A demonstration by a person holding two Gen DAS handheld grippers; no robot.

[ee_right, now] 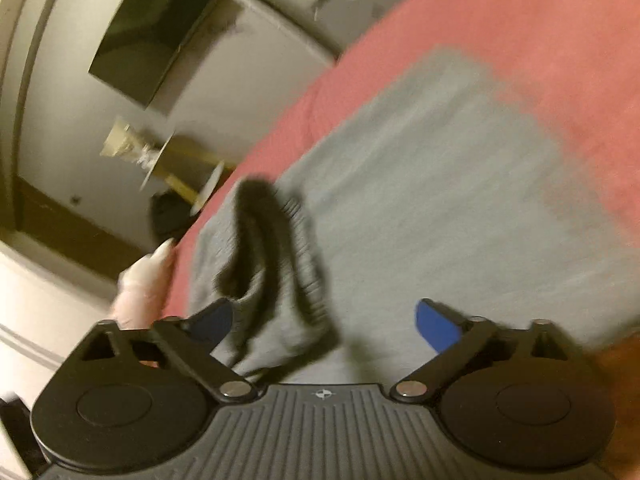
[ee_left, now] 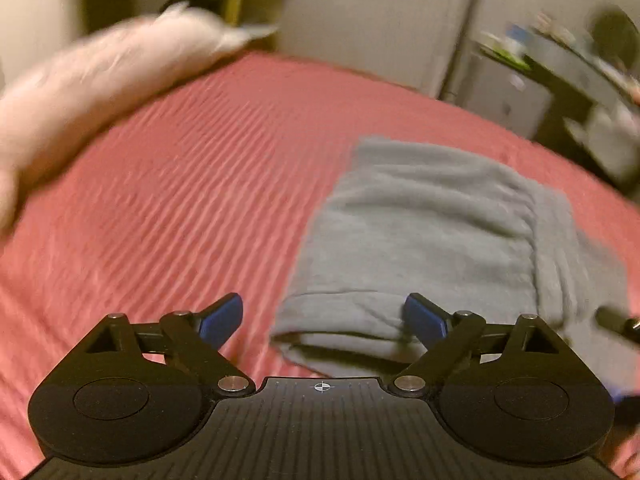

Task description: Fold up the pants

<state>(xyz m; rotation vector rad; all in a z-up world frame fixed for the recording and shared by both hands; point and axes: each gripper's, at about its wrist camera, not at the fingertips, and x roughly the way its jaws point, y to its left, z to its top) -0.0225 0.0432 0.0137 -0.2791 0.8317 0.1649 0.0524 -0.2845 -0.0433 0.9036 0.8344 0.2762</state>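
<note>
Tongs both spread wide, nothing gripped: left tongs [ee_left: 322, 320] hover over the near edge of the pants [ee_left: 420, 240], right tongs [ee_right: 324, 322] over the dark-trimmed waistband end, fabric between the jaws but unpinched. Grey pants lie on the red bed [ee_left: 180, 200] in a compact stacked rectangle, so folding looks nearly or fully done; maybe tidying left. Count: one pants, two tongs, one pale pillow [ee_left: 100, 92].
</note>
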